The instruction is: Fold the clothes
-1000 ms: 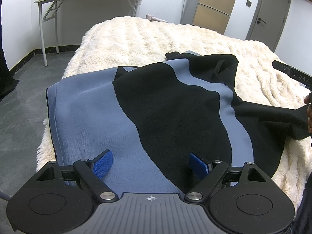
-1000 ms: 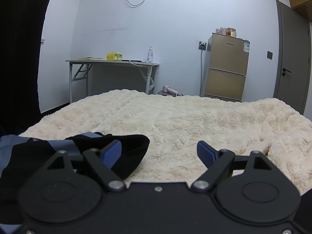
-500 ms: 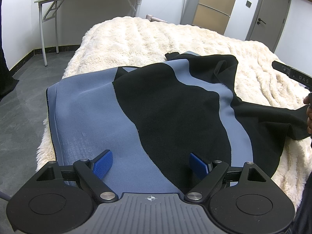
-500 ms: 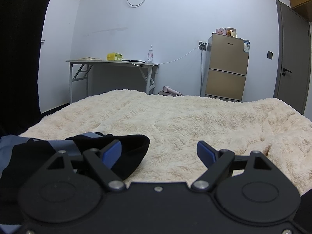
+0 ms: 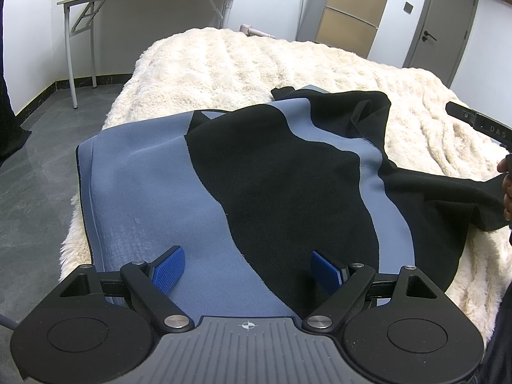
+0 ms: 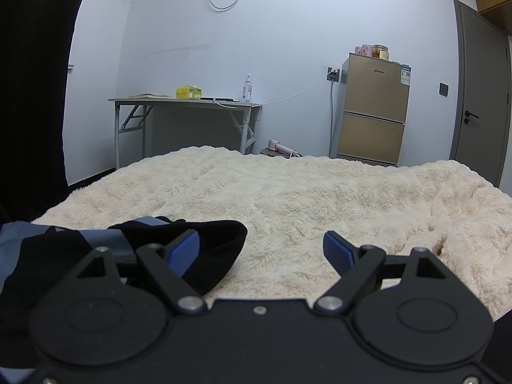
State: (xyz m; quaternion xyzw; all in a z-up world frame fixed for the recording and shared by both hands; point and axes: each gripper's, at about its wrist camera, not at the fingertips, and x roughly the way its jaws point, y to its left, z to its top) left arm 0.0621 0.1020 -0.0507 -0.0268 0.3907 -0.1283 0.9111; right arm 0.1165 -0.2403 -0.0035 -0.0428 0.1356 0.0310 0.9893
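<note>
A blue and black garment point(image 5: 256, 185) lies spread on the cream fluffy bed cover point(image 5: 262, 60), one black sleeve trailing off to the right. My left gripper point(image 5: 246, 268) hovers over its near edge, jaws wide apart, nothing between the blue pads. In the right wrist view the garment point(image 6: 204, 243) shows at lower left as a black fold with blue bands. My right gripper point(image 6: 260, 249) is open above the bed cover point(image 6: 320, 198), its left pad in front of that fold. The right gripper's tip point(image 5: 476, 121) and a hand point(image 5: 507, 188) show at the left view's right edge.
A folding table point(image 6: 185, 102) with a yellow box and a bottle stands against the far wall. A tan fridge point(image 6: 372, 108) and a grey door point(image 6: 480, 96) are at the right. Grey floor point(image 5: 35, 172) lies left of the bed. A dark hanging cloth point(image 6: 32, 96) fills the left edge.
</note>
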